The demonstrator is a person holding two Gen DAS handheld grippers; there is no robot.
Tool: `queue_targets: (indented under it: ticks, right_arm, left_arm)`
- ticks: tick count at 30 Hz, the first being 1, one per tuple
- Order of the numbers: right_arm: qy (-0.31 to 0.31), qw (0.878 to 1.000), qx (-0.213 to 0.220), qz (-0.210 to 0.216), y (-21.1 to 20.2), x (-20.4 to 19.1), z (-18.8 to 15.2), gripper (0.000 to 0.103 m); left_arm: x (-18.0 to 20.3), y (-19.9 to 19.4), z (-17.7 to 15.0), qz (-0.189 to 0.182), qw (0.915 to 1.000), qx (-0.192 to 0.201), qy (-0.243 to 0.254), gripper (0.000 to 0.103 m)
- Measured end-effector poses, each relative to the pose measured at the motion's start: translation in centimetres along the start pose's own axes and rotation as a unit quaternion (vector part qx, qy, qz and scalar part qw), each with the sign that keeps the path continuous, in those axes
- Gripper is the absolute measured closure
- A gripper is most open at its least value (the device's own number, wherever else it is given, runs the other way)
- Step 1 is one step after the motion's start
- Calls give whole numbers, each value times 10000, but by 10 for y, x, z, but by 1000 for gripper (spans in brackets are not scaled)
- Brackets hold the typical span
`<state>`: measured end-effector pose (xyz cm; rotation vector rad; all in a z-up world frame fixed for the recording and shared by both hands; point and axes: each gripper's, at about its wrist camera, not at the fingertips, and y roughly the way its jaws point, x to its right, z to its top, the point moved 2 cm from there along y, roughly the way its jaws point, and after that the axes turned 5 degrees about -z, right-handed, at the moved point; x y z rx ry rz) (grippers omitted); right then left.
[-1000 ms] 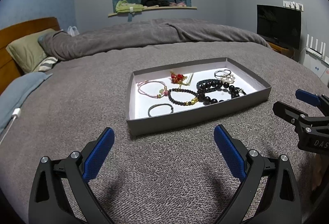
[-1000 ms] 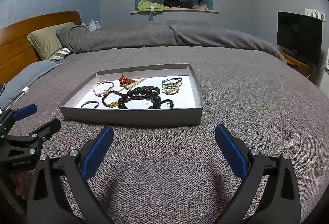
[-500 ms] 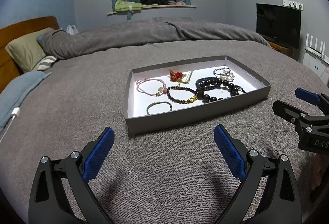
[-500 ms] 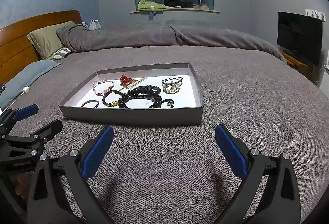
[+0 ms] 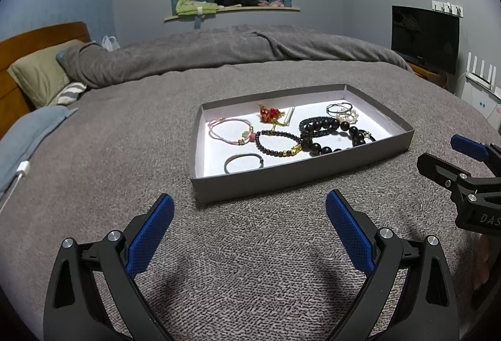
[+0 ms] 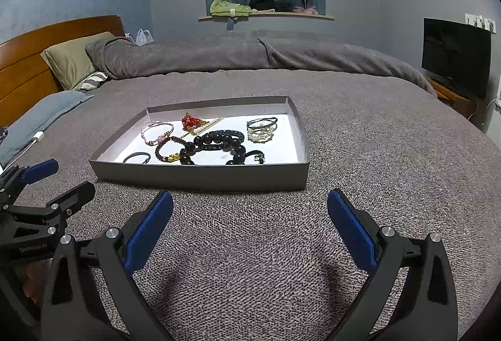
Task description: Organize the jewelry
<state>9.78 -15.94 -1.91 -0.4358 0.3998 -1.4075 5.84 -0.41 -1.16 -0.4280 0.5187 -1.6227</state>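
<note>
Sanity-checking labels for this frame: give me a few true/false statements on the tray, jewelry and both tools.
1. Both tools are open and hold nothing. True: left tool, right tool.
2. The shallow grey cardboard tray sits on a wooden table. False: it rests on the grey bedspread.
3. The pink cord bracelet lies outside the tray. False: it is inside.
4. The large black bead bracelet lies inside the tray. True.
5. The left tool grips the thin grey bangle. False: the bangle lies untouched in the tray.

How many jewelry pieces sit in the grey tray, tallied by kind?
Beaded bracelets: 3 (large black beads, small dark beads with gold charm, pearl cluster)
Cord bracelets: 2 (pink, dark braided)
Thin metal bangles: 2 ()
Red ornament: 1
Total: 8, as far as the tangle shows.
</note>
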Motion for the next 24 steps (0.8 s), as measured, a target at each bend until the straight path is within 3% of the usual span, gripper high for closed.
queue_targets:
  ticks: [10, 20, 24]
  right_arm:
    - [6, 10000, -2, -3, 0, 0, 0, 6]
    - [20, 10000, -46, 4, 1, 1, -1, 6]
    - [91, 9999, -79, 70, 1, 6, 2, 6]
  left_arm:
    - [-2, 0, 0, 93, 9999, 49, 63, 6]
    - [-3, 7, -1, -31, 9997, -238, -42, 6]
    - [-14, 3, 4, 124, 9996, -237, -30, 6]
